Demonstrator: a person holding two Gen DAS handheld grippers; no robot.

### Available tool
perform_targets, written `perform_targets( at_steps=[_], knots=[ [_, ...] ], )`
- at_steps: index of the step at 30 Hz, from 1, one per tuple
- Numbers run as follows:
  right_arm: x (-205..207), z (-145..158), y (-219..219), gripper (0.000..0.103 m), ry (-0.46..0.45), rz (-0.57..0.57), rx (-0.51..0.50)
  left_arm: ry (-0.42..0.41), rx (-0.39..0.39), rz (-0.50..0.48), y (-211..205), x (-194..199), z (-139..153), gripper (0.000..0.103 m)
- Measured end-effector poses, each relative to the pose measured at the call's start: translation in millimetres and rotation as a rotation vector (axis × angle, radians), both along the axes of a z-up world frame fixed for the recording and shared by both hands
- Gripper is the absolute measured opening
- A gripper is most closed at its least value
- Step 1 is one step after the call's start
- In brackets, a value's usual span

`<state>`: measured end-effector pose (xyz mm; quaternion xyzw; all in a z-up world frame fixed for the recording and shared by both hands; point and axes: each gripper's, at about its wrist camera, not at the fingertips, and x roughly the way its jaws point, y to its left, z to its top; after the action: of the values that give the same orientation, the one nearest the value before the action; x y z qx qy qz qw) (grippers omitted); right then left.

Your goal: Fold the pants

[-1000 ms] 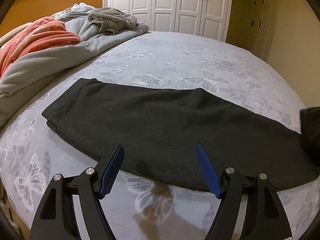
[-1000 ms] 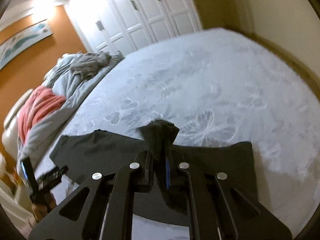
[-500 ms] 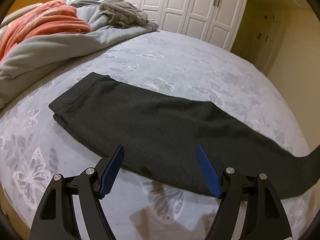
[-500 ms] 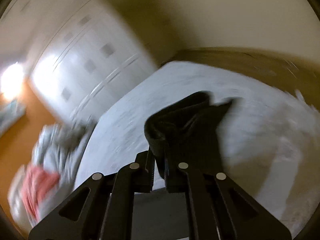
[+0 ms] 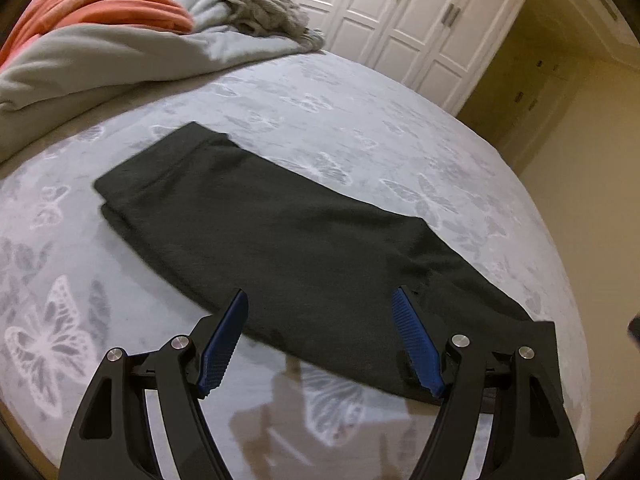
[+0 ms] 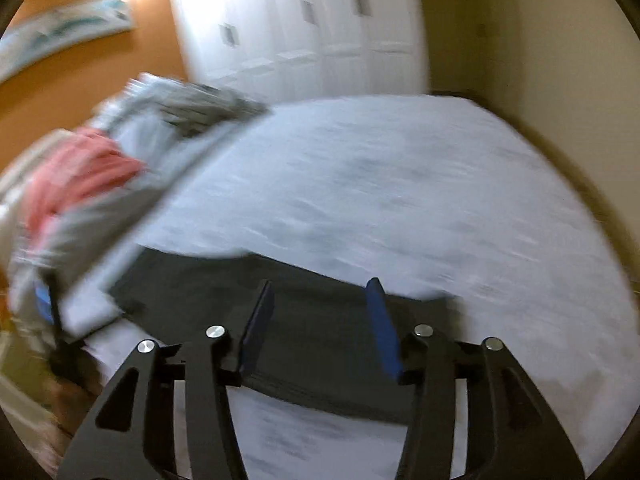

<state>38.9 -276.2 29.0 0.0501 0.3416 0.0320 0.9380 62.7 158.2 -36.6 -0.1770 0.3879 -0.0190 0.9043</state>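
Black knit fabric, that's the pants (image 5: 304, 248), lying flat on the grey butterfly-print bedsheet (image 5: 360, 128), a long dark band running from the far left down toward the near right. In the left wrist view the right-hand part looks doubled over itself, so a fold appears to be laid already, and this reads as the pause between folds.

The left gripper (image 5: 320, 320) hovers just above the near edge of the cloth, jaws wide apart, nothing between the blue pads (image 5: 224, 340). The right gripper (image 6: 320, 320), in a blurred frame, has its jaws opening right now; cloth lies beneath them, but the pads don't press on anything and nothing hangs from them.

Up at the head of the bed sits a heap of bedding, a grey duvet (image 5: 120, 52) with a coral blanket (image 5: 112, 4) on top, well apart from the work.

Next move, as I judge it: both tools come down on one end of the band, pinch all layers cleanly, and carry that end over toward the other. The knit is limp, so a shallow pinch could drop a layer.
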Motion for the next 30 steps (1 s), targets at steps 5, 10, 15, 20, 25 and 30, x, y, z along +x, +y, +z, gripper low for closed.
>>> perform_targets(
  at_steps=[5,10,15,20,25,30],
  knots=[
    [-8,-62,-70,0.053,0.133,-0.154,0.059,0.036,0.005,-0.211,-56,7,-8,0.072],
    [-5,-104,-88,0.058,0.208,-0.147,0.280,0.146,-0.025,-0.285,-92,23,-37,0.072],
    [3,-126,-82,0.060,0.266,-0.156,0.352,0.166,-0.102,-0.302,-91,39,-48,0.008],
    [4,-121,-84,0.067,0.217,-0.164,0.339,0.040,-0.201,-0.293,-71,39,-18,0.009],
    [9,-129,-90,0.068,0.254,-0.185,0.366,0.192,-0.166,-0.224,-65,51,-61,0.016],
    [12,-136,-80,0.068,0.281,-0.138,0.356,0.160,-0.147,-0.216,-74,47,-57,0.040]
  ],
)
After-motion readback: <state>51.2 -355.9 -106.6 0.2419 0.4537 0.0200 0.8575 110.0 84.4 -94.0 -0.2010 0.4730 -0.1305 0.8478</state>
